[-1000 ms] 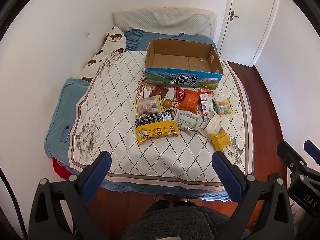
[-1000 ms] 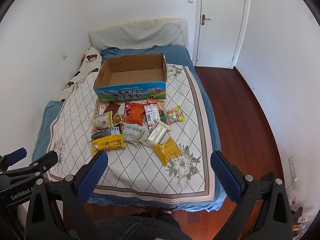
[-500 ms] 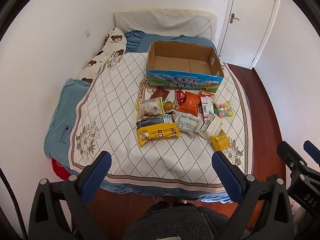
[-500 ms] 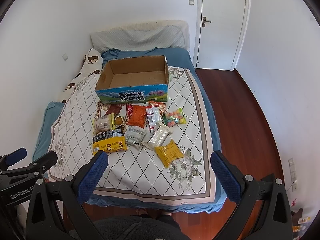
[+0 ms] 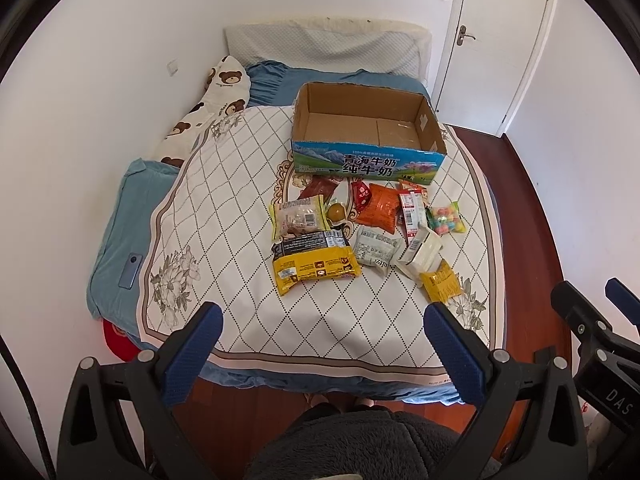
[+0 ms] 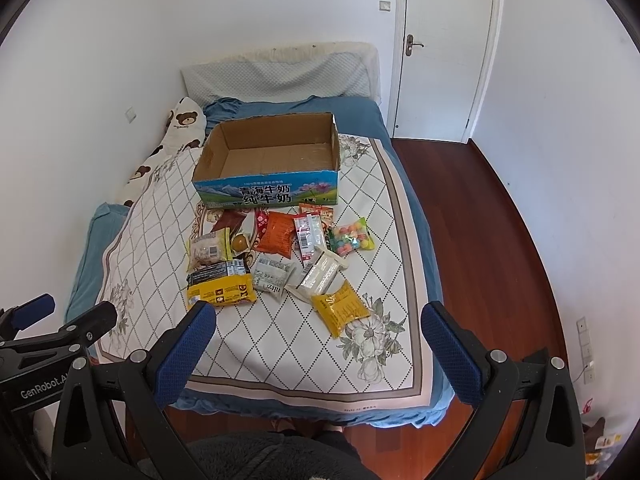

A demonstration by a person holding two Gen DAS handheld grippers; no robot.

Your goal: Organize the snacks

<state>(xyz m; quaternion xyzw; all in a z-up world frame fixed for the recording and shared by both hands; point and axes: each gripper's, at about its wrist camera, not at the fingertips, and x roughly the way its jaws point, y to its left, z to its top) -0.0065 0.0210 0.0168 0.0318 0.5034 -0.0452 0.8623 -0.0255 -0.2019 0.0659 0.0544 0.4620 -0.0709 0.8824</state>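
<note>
change since earlier: both cameras sit a little nearer the bed; the box and snacks show slightly lower and larger in view, and none has shifted on the quilt.
left hand-held gripper [image 5: 320, 344]: blue-padded fingers spread wide, nothing between them, held off the foot of the bed [image 5: 132, 216].
right hand-held gripper [image 6: 318, 344]: also spread wide and empty, above the quilt's near edge; the other tool at the left edge of this view is marked "genrobot.a…".
cardboard box [image 5: 366, 136]: open and empty, on the far half of the quilt [image 5: 224, 208]; its blue front panel reads "青海牛奶 纯牛奶", with a smaller line above starting "100%".
snacks: all loose on the quilt just in front of the box, none inside it.
yellow-and-black pack [image 5: 314, 260]: nearest on the left, back side up; its print is too small to read.
small yellow packet [image 6: 340, 308]: nearest on the right, by a printed flower.
orange packet [image 5: 380, 208]: in the middle, close to the box.
candy bag [image 6: 352, 236]: clear, with coloured balls, at the right end.
white wrapped pack [image 6: 322, 274]: between the candy bag and the small yellow packet.
bear-print pillow [image 5: 216, 96]: along the left wall.
door [image 6: 444, 48]: white, closed, at the far right.
</note>
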